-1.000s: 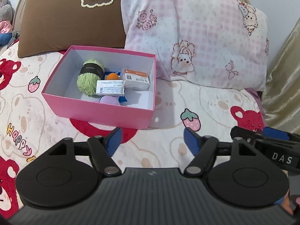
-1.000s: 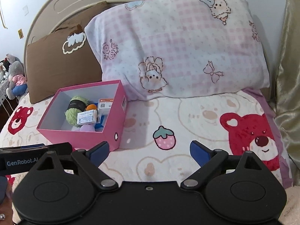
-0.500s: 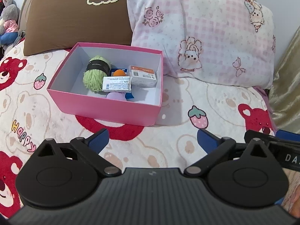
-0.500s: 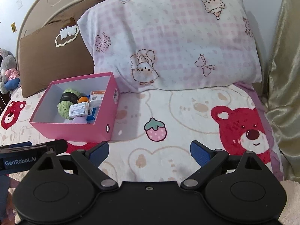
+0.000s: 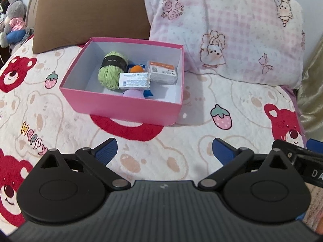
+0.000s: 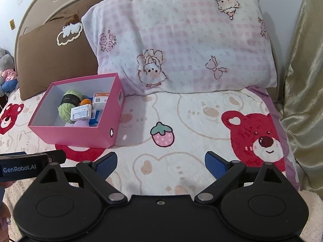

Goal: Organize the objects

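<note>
Glossy pink box, fuzzy green yarn, perhaps foam ball

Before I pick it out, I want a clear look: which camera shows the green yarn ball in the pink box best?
The left wrist view: the green yarn ball sits near centre, larger, its black band plain, in the pink box. The right wrist view shows the yarn smaller, off to the left, its lower part hidden behind a white carton.

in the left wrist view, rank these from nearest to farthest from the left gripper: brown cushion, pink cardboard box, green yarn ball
From the left gripper, open and empty:
1. Pink cardboard box, on the bedspread just ahead, slightly left.
2. Green yarn ball, inside the box towards its left rear.
3. Brown cushion, propped at the headboard behind the box, far left.
</note>
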`<state>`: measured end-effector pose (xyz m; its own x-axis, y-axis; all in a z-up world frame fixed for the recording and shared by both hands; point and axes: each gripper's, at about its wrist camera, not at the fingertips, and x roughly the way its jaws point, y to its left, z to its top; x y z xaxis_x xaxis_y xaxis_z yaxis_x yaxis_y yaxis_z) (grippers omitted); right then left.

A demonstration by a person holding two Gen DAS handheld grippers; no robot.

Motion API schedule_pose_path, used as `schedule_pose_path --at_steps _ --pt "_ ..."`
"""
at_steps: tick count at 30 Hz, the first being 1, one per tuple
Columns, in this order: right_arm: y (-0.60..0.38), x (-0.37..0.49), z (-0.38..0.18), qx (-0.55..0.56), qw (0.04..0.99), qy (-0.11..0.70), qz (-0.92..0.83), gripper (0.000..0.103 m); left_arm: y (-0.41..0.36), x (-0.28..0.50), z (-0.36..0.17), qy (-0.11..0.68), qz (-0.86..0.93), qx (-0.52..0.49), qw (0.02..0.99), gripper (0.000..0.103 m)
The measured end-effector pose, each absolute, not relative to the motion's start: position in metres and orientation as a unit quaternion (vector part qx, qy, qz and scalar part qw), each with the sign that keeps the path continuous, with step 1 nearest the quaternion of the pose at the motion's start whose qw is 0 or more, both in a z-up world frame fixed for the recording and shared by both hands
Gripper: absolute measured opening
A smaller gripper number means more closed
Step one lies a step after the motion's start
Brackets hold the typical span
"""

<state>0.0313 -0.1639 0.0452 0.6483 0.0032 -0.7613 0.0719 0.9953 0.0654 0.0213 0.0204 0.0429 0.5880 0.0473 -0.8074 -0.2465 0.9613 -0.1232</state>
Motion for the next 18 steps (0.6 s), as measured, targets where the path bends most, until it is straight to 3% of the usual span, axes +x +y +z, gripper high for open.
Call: schedule_pose_path --at_steps 18 --pt "-0.1641 0.0258 0.0428 0.033 0.908 0.417 -0.031 0.096 0.0152 0.0192 0.0404 0.460 0.090 -0.085 0.879 0.102"
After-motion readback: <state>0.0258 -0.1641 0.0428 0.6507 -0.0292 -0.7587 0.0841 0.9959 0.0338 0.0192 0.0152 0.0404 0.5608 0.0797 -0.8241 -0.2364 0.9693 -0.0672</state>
